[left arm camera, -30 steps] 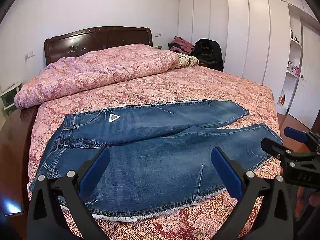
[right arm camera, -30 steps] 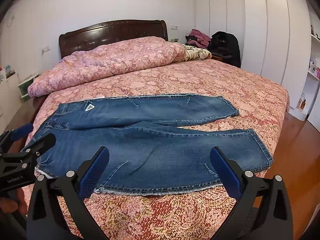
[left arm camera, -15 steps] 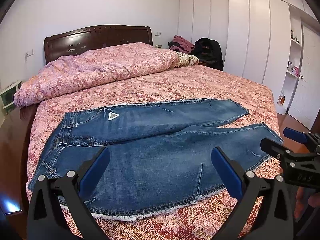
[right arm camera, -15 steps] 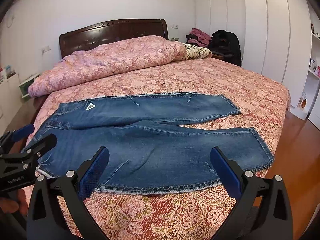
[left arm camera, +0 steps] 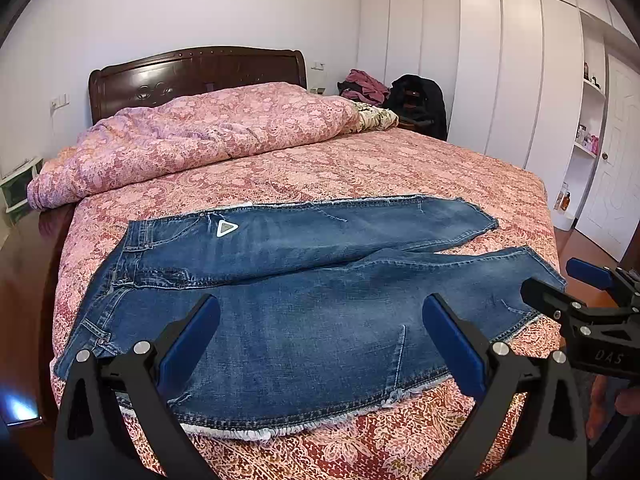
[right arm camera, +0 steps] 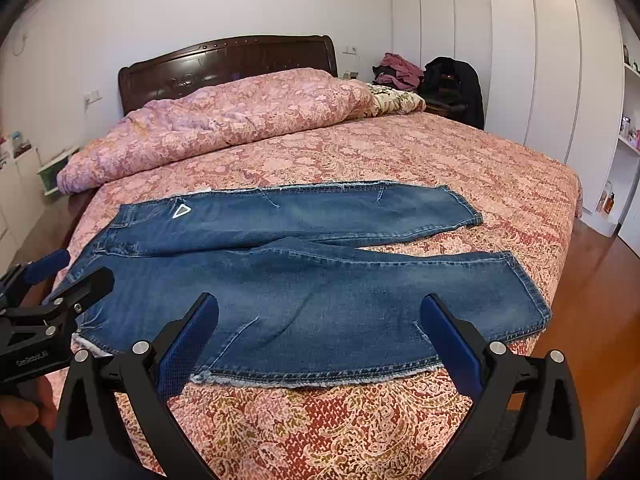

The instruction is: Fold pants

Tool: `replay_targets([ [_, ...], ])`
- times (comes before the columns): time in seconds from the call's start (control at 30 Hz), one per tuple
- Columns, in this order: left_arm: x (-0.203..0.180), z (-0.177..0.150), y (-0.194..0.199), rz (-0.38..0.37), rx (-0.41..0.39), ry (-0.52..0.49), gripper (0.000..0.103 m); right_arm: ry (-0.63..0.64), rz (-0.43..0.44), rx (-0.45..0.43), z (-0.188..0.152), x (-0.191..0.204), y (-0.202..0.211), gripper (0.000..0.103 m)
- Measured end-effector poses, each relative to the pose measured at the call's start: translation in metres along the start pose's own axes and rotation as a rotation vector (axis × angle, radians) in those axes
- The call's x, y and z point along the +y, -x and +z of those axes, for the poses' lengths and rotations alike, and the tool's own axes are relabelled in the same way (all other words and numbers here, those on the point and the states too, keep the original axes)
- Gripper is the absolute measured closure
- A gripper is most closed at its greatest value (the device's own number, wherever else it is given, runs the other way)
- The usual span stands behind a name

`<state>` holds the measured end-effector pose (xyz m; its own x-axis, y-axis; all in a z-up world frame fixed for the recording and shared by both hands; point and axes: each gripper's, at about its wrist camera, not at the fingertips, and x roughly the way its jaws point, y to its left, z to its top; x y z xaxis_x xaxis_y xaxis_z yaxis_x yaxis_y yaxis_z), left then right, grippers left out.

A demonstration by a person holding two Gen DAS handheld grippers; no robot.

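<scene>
Blue jeans [left arm camera: 304, 304] lie flat across the near part of the bed, waist at the left, both legs running right; they also show in the right wrist view [right arm camera: 304, 276]. A white triangle patch [left arm camera: 227, 228] marks the far hip. My left gripper [left arm camera: 320, 340] is open and empty, hovering above the near leg near the waist. My right gripper [right arm camera: 320, 340] is open and empty above the near leg toward the hem. The right gripper also shows at the right edge of the left wrist view [left arm camera: 560, 284], and the left gripper at the left edge of the right wrist view [right arm camera: 76, 272].
The bed [left arm camera: 360, 168] has a red-pink patterned cover, a bunched quilt [left arm camera: 200, 136] by the dark headboard [left arm camera: 192, 76]. Clothes [left arm camera: 400, 92] are piled at the far right. White wardrobes [left arm camera: 500, 72] line the right wall. Wood floor [right arm camera: 600, 320] lies right of the bed.
Both views have shifted slightly; the jeans sit a little higher in the frames. Both grippers stay open and the jeans have not moved.
</scene>
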<state>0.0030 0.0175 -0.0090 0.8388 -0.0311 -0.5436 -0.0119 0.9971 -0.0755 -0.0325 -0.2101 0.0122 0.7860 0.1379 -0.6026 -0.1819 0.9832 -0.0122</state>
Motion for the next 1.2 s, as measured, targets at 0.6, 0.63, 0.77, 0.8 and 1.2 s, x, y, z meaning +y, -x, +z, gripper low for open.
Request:
replay_targets([
  [0.6, 0.007, -0.005, -0.011, 0.0, 0.03, 0.014, 0.002, -0.025, 0.009, 0.032, -0.004, -0.004, -0.011, 0.003],
  [0.63, 0.007, -0.005, -0.012, 0.0, 0.029, 0.013, 0.002, -0.03, 0.011, 0.037, -0.004, -0.005, -0.013, 0.003],
  [0.77, 0.01, -0.005, -0.019, -0.002, 0.032, 0.021, 0.002, -0.062, 0.02, 0.058, -0.004, -0.01, -0.019, 0.003],
  [0.8, 0.01, -0.004, -0.021, -0.006, 0.038, 0.023, 0.002, -0.069, 0.021, 0.059, -0.004, -0.01, -0.02, 0.003],
  [1.2, 0.082, 0.043, -0.071, -0.034, 0.104, -0.055, 0.002, -0.13, 0.113, 0.146, -0.006, -0.012, -0.055, 0.003],
])
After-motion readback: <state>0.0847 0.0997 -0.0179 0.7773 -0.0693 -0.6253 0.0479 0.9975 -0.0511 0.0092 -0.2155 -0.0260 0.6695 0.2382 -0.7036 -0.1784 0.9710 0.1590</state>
